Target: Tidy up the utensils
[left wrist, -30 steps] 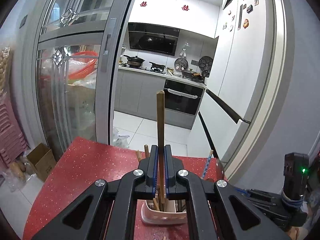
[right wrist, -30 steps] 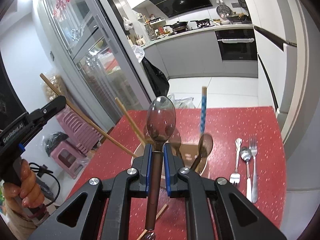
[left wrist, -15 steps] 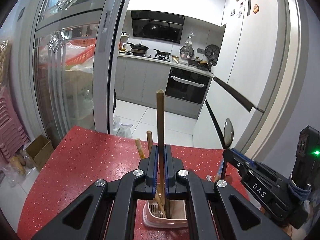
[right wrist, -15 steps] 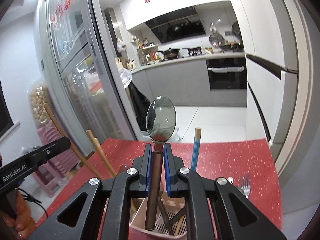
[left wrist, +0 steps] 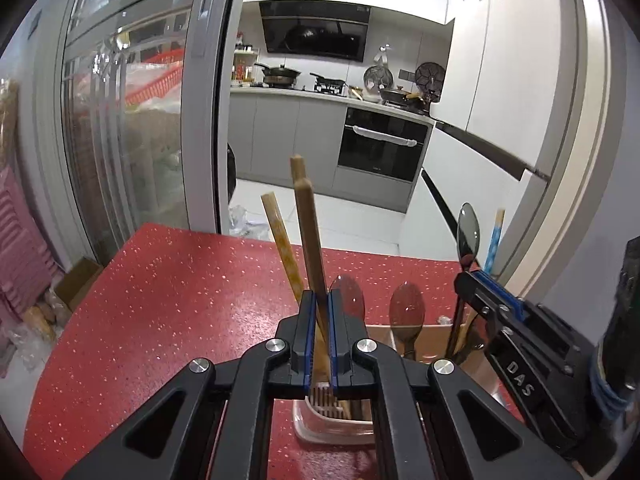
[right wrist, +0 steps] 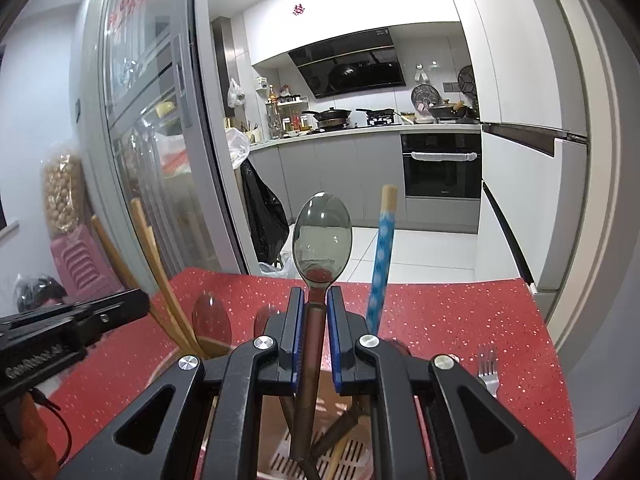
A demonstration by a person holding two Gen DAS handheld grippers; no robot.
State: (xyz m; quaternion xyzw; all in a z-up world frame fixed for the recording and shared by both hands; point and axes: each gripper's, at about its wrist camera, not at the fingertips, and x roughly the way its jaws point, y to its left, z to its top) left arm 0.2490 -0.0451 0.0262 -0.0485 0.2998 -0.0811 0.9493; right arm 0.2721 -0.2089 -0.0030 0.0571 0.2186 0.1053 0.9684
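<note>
My left gripper (left wrist: 319, 312) is shut on a wooden chopstick (left wrist: 309, 236), which stands upright with its lower end in the pink utensil holder (left wrist: 332, 432) on the red table (left wrist: 160, 304). My right gripper (right wrist: 311, 312) has its jaws slightly parted around the handle of a smoky translucent spoon (right wrist: 321, 236), whose lower end rests in the same holder (right wrist: 344, 456). The holder also contains more wooden chopsticks (right wrist: 152, 264), a blue patterned chopstick (right wrist: 382, 256) and two dark spoons (left wrist: 406, 312). The right gripper shows in the left wrist view (left wrist: 492, 304).
A metal fork (right wrist: 488, 372) lies on the table to the right of the holder. The table's far edge faces a kitchen doorway with a glass sliding door (left wrist: 132, 120) on the left and a white wall (right wrist: 592, 160) on the right.
Both grippers have lowered toward the holder, bringing chopstick and spoon down into it. The right jaws have parted slightly around the spoon handle.
</note>
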